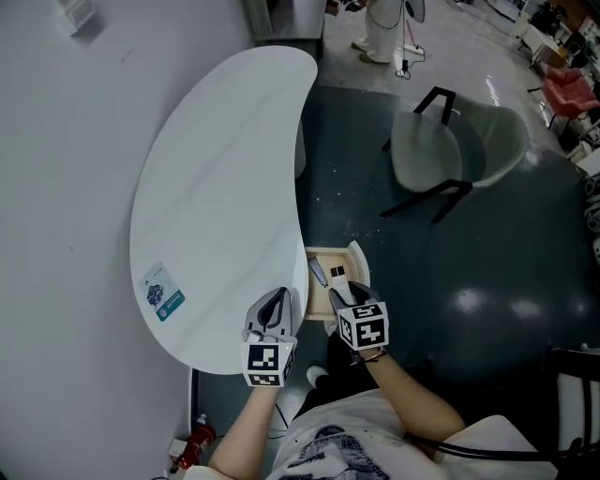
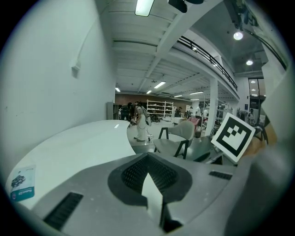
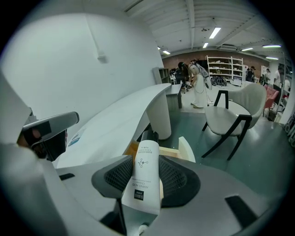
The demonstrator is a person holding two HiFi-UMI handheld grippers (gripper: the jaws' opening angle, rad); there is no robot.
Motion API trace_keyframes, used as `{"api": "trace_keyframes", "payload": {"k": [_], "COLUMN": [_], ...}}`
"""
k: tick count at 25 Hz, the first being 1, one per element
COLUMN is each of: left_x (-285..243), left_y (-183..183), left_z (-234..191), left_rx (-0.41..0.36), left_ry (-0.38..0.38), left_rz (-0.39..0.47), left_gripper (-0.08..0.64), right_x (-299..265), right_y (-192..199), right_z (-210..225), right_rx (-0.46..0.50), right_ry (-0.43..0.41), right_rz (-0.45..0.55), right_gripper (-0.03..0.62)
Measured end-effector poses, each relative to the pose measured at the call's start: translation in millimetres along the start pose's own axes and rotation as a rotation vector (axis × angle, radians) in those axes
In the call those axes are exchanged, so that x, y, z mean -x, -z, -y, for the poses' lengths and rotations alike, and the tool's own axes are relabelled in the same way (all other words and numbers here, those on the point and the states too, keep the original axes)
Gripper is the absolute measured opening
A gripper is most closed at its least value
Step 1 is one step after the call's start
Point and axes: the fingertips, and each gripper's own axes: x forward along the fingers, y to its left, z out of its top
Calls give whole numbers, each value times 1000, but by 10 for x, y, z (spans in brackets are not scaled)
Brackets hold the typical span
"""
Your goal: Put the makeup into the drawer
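Though illegible, black print on white tube in right gripper

Left tongs closed; right tongs clamping tube.

Drawer: at the table's inner curve, the drawer is half covered by the right tongs in the head view. A dark thin thing inside it is too small to name.
Tube: the tube, pointing toward the table, carries print too small to read. Its near end is partly hidden between the tongs.
Label: the print of the label on the table is illegible.
Red thing: the red thing below the table's near end is too small to identify.
Person: the person beyond the table's far end is cut off by the top edge.
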Motion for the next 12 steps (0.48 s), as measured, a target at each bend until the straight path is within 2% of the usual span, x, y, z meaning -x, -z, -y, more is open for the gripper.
{"api": "trace_keyframes", "payload": {"k": [12], "left_x": [-453], "left_y": [181], "left_z": [-195], "left_rx": [34], "left_ry": [0], "left_rz": [-39], "left_gripper": [35], "right_x": [-630], "right_y": [256], "right_z": [185], "right_rx": [-73], "right_ry": [2], "right_rz": [-93], "right_gripper": [190]}}
